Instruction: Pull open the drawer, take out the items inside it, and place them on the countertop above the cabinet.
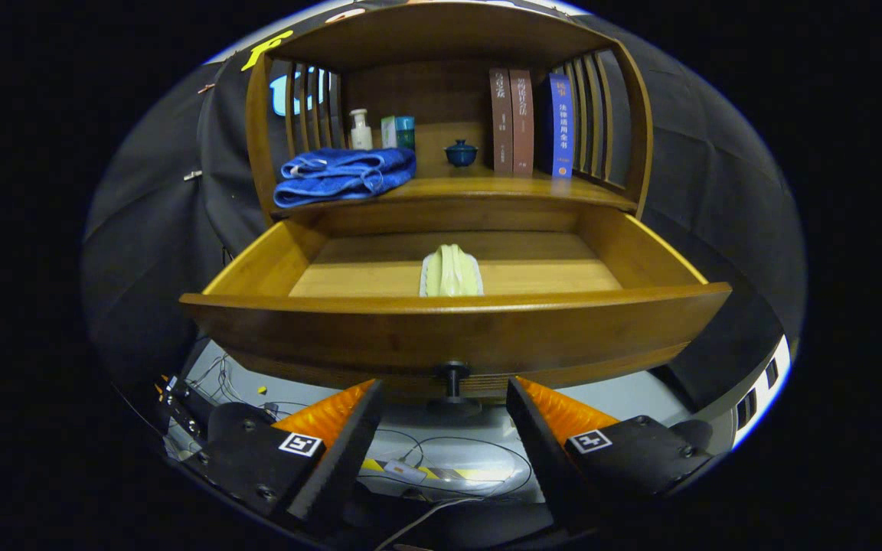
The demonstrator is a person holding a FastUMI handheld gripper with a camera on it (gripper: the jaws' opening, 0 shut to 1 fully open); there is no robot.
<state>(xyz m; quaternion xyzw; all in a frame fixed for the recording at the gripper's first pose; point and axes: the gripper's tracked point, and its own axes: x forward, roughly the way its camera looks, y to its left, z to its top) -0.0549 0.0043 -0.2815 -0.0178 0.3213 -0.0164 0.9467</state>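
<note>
Fingers (pixel 364 428) of my gripper (pixel 445 417) spread wide, holding nothing; knob (pixel 452 381) sits between the tips, untouched. Drawer (pixel 456 325) pulled fully out. Pale green cloth (pixel 451 272) lies inside near the front wall, centred. Countertop (pixel 479 187) above carries blue towel (pixel 345 174), bottle (pixel 360 130), small blue cup (pixel 461 153), three upright books (pixel 529 122).

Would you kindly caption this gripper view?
Open gripper flanking the knob of the opened drawer, pale green cloth inside.

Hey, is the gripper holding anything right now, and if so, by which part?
Nothing is held. The gripper is open, its fingers apart on either side of the drawer knob without touching it.
</note>
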